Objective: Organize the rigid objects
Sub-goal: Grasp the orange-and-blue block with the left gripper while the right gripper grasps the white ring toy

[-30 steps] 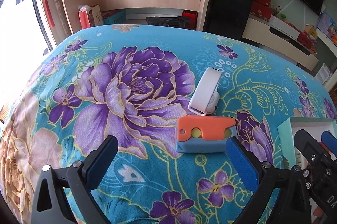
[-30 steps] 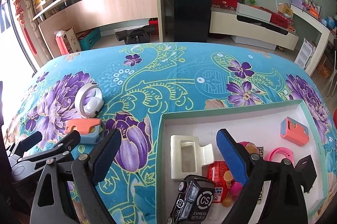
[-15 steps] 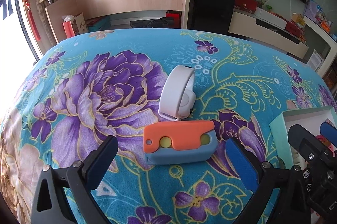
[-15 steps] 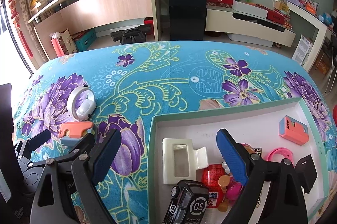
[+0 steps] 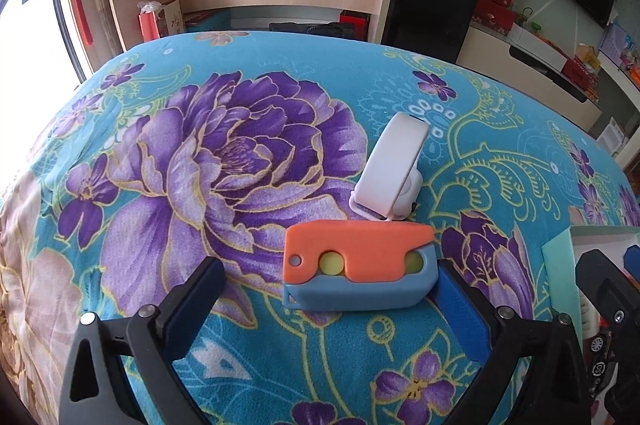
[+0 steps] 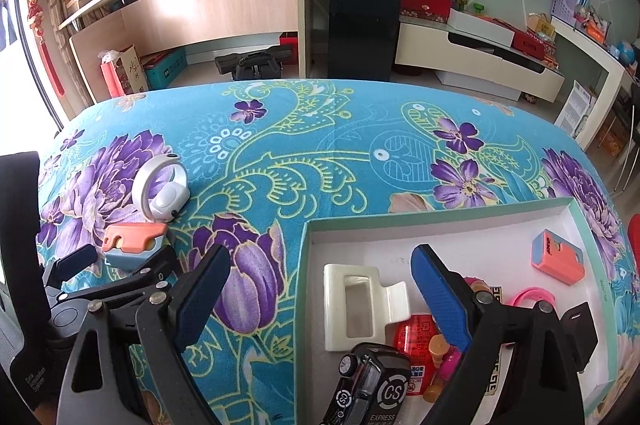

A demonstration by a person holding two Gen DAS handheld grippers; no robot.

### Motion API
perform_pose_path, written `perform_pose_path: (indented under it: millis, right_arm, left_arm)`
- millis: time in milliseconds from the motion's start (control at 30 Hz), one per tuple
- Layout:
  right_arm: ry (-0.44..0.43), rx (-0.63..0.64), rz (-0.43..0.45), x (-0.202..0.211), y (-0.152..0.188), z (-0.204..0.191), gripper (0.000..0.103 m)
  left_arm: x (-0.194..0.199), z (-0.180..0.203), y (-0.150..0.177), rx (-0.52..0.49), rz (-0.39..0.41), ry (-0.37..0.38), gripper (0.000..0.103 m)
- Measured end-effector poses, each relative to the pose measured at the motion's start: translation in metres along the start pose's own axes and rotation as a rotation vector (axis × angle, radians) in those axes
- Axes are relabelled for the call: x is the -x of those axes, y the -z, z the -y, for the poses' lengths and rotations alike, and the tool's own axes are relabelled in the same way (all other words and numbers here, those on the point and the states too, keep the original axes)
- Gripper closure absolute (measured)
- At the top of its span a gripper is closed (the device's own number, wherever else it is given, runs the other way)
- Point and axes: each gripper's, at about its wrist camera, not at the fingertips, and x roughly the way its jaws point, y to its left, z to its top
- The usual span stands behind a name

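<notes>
One orange-blue cutter (image 5: 357, 267), one white ring (image 5: 390, 171)

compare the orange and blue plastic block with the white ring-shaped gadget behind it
The orange and blue plastic block is boxy and two-coloured; the white ring-shaped gadget is a rounded, single-colour loop. The block lies flat between the open left gripper's fingers; the ring stands tilted on its edge, beyond them. Both rest on the floral cloth, outside the box.

An orange-and-blue folding toy knife (image 5: 357, 269) lies flat on the floral table, closed, just ahead of the left jaws and nearer the right-hand one. Just beyond it, a white ring-shaped gadget (image 5: 394, 171) stands tilted on edge, touching the knife's far side.
</notes>
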Motion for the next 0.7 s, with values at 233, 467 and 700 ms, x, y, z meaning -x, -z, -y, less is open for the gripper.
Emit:
perform_pose_path:
  millis: [233, 467, 700]
  right_arm:
    - [-0.084, -0.004, 0.01, 0.0, -0.012, -0.013, 0.011]
    - [-0.114, 0.031, 0.012, -0.01, -0.026, -0.03, 0.011]
    - [-0.193, 0.066, -0.015, -0.027, -0.042, -0.051, 0.011]
  left_arm:
    - [0.005, -0.01, -0.002, 0.02, 0.018, 0.046, 0.019]
    - [0.009, -0.018, -0.003, 0.041, 0.026, 0.072, 0.028]
    - [0.015, -0.047, -0.004, 0.134, 0.025, 0.009, 0.028]
